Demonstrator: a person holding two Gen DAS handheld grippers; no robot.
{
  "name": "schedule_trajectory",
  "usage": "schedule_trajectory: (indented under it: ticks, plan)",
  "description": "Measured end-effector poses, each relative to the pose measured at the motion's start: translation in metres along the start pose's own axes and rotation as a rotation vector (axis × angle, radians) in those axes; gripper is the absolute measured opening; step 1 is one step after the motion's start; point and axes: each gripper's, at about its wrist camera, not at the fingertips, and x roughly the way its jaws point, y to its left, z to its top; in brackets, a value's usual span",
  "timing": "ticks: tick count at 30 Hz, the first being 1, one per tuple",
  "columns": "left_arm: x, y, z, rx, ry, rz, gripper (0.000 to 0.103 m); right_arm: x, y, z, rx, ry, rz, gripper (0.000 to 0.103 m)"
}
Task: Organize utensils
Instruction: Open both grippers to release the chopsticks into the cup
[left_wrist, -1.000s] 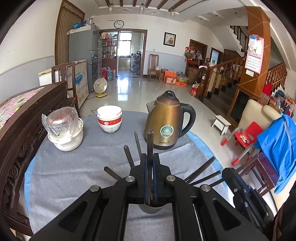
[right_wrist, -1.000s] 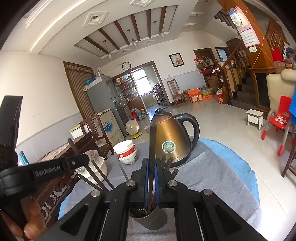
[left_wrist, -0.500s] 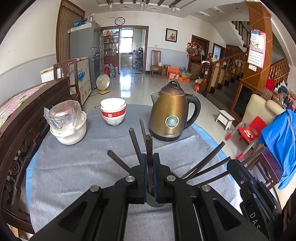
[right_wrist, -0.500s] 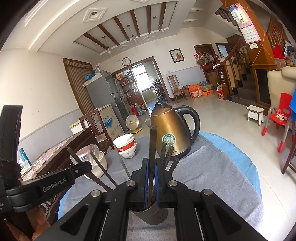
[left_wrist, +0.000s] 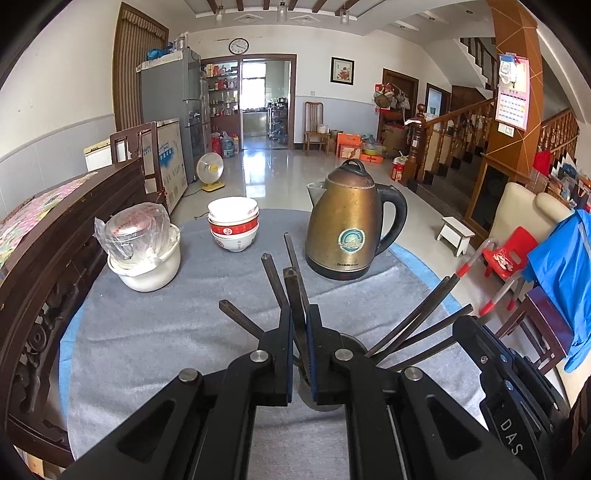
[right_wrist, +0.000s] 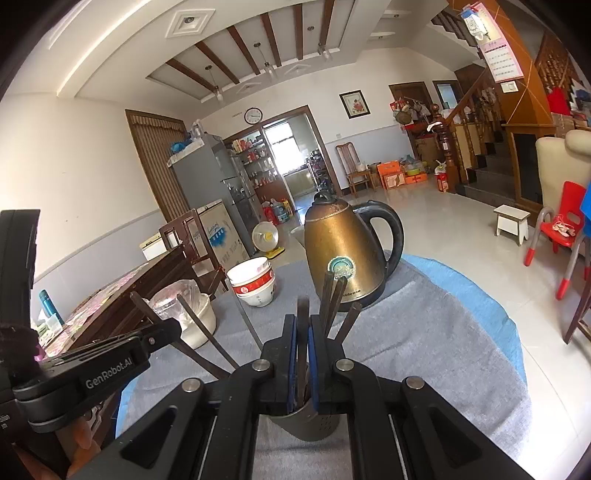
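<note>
Your left claw (left_wrist: 300, 334) is clenched on one dark chopstick (left_wrist: 293, 295), and your right claw (right_wrist: 300, 345) on another chopstick (right_wrist: 303, 325), both standing in the grey holder (right_wrist: 306, 424) on the near worktop (left_wrist: 147, 332). Only the right view shows "GenRobot.AI" on the left claw. Farther back, the kettle (left_wrist: 345, 229) reads "Grelide", right of the stacked bowls (left_wrist: 232, 229).

The left tongs (left_wrist: 300, 325) hid most of the holder (left_wrist: 345, 338), leaving only a bit of rim and base. The right tongs (right_wrist: 300, 332) covered the holder's mouth, so where each chopstick (right_wrist: 303, 314) sat inside could not be told. The kettle (left_wrist: 345, 225) label's small print was unreadable. The counter (left_wrist: 147, 332) ran off the frame's bottom edge.
</note>
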Motion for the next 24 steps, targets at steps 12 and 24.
schedule_trajectory:
  ticks: [12, 24]
  plan:
    - [-0.016, 0.000, -0.008, 0.057, -0.047, 0.089, 0.061, -0.011, -0.006, -0.004, 0.043, 0.022, 0.013, 0.008]
    - [-0.052, 0.007, -0.034, 0.119, -0.066, 0.217, 0.084, -0.043, -0.008, -0.017, 0.111, 0.058, 0.055, 0.009]
